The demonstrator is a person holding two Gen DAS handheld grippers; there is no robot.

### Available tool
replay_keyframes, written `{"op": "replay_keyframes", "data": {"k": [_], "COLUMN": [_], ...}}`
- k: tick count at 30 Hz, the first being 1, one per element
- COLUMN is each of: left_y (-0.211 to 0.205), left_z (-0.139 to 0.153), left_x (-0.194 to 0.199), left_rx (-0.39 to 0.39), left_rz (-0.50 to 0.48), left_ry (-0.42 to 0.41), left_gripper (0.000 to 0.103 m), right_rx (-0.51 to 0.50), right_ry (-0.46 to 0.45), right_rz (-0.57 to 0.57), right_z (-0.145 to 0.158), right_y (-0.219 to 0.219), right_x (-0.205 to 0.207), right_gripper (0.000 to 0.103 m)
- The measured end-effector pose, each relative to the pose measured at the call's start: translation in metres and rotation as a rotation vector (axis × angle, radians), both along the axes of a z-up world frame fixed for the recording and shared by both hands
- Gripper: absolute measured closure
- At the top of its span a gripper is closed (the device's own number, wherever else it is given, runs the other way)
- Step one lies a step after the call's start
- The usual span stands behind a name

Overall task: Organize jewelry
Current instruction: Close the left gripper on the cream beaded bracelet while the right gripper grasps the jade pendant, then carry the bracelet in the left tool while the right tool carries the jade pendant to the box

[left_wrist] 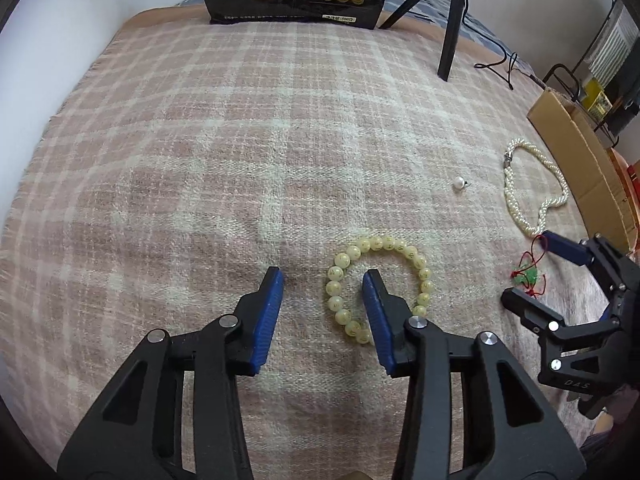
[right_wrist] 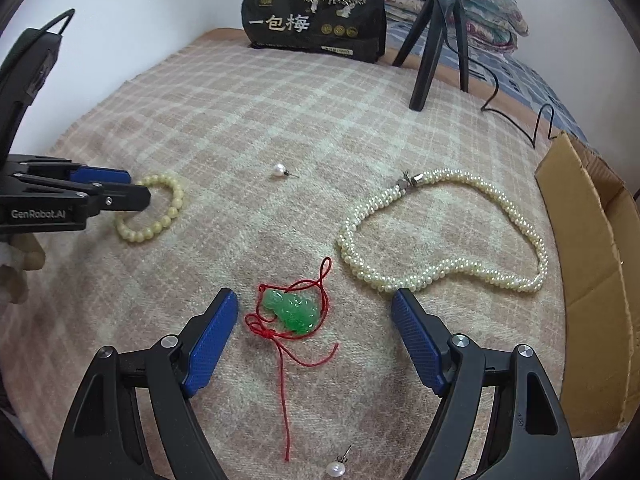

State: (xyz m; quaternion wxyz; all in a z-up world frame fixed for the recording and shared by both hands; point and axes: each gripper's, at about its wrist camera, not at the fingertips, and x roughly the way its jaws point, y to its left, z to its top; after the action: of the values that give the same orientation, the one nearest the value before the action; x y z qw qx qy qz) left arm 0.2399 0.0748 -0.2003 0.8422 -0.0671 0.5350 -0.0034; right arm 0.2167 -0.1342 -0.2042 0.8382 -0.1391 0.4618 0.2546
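A yellow bead bracelet [left_wrist: 344, 260] lies on the plaid blanket; my left gripper [left_wrist: 323, 278] is open with its left beads between the fingers and its right finger inside the ring. It also shows in the right wrist view [right_wrist: 168, 208]. My right gripper [right_wrist: 314, 300] is open, straddling a green jade pendant [right_wrist: 292, 310] on a red cord [right_wrist: 285, 392]. A white pearl necklace [right_wrist: 460, 260] lies to the right, seen also in the left wrist view [left_wrist: 536, 196]. One pearl earring [right_wrist: 279, 170] lies mid-blanket, another [right_wrist: 335, 469] near the front.
A cardboard box [right_wrist: 592, 264] stands open at the right edge. A black snack bag [right_wrist: 316, 20] and a black tripod [right_wrist: 436, 36] with a cable stand at the back. Pillows lie behind them.
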Motion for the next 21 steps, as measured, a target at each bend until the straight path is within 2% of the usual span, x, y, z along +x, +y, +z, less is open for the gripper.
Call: {"op": "replay_keyframes", "data": {"k": [3,5,7,10,12,14,17,21], "left_y": [0.001,0.001,0.001,-0.002,-0.002,0.000,0.001,-0.002], "left_z": [-0.001,-0.002,-0.003,-0.005,-0.005,-0.004,-0.001,0.003], "left_x": [0.000,0.001,0.002,0.004,0.005,0.006,0.005,0.003], "left_rx": [0.001,0.012,0.028,0.035,0.030,0.007,-0.014,-0.015], "left_rz": [0.001,0.004,0.003,-0.004,0.004,0.014,0.025,0.020], "left_ry": [0.002,0.001,-0.004,-0.012,-0.016,-0.018,-0.030,-0.046], "left_gripper": [0.065,0.071,0.083,0.095,0.097,0.098,0.098,0.098], "right_rx": [-0.007,0.001,0.008,0.015,0.029,0.041,0.059,0.063], "right_ry": [-0.004,0.002,0.008,0.010,0.014,0.020,0.027,0.022], "right_rz": [0.003,0.003,0.003,0.011,0.013,0.009,0.000,-0.003], "right_z": [0.000,0.001,0.001,0.002,0.003,0.004,0.005,0.006], "right_y": [0.001,0.001,0.000,-0.001,-0.002,-0.004,-0.008,-0.009], "right_x": [0.000,0.000,0.000,0.000,0.000,0.001,0.002,0.002], "right_gripper": [0.026,0.033,0.037,0.050,0.062,0.080,0.091,0.092]}}
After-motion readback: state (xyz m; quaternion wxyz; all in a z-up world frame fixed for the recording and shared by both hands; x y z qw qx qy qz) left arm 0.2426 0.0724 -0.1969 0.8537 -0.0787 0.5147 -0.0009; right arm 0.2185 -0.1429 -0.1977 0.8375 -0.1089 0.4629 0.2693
